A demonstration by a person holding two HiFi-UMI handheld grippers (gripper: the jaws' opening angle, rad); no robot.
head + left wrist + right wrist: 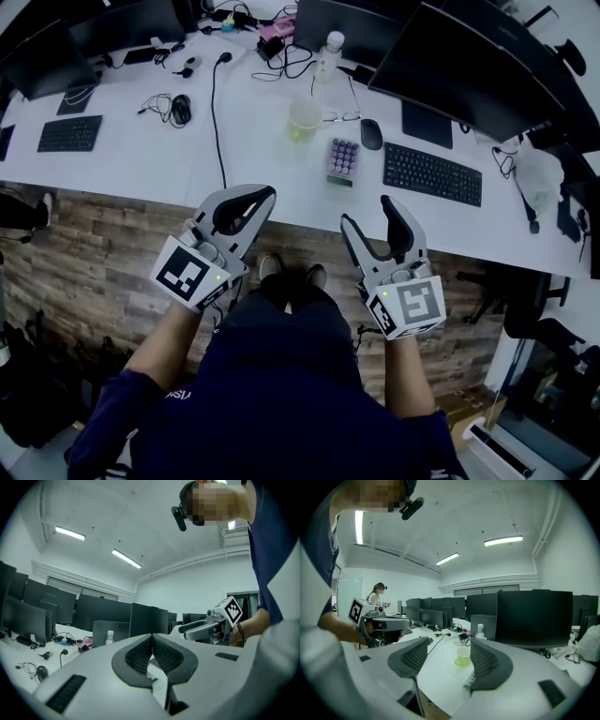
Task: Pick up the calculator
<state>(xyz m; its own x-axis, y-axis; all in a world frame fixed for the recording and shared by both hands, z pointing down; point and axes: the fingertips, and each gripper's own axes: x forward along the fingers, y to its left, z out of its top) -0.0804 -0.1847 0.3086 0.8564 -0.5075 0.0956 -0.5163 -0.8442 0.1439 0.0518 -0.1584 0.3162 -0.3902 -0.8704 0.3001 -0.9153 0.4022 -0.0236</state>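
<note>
The calculator (pixel 342 159), small with purple keys, lies on the white desk (pixel 122 159) near its front edge, left of a black keyboard (pixel 431 173). Both grippers hover over the floor in front of the desk, apart from the calculator. My left gripper (pixel 262 195) is shut with nothing between its pads (pixel 151 638). My right gripper (pixel 368 214) is open and empty (pixel 449 644). In the right gripper view a corner of the calculator (pixel 468 682) shows by the right jaw, the remainder hidden behind it.
A yellow-green cup (pixel 305 120), glasses (pixel 342 117), a mouse (pixel 371 134) and a bottle (pixel 328 52) stand behind the calculator. A black cable (pixel 217 103), a second keyboard (pixel 70 133), another mouse (pixel 181 110) and monitors (pixel 478 61) fill the desk. A person (pixel 377 595) stands far off.
</note>
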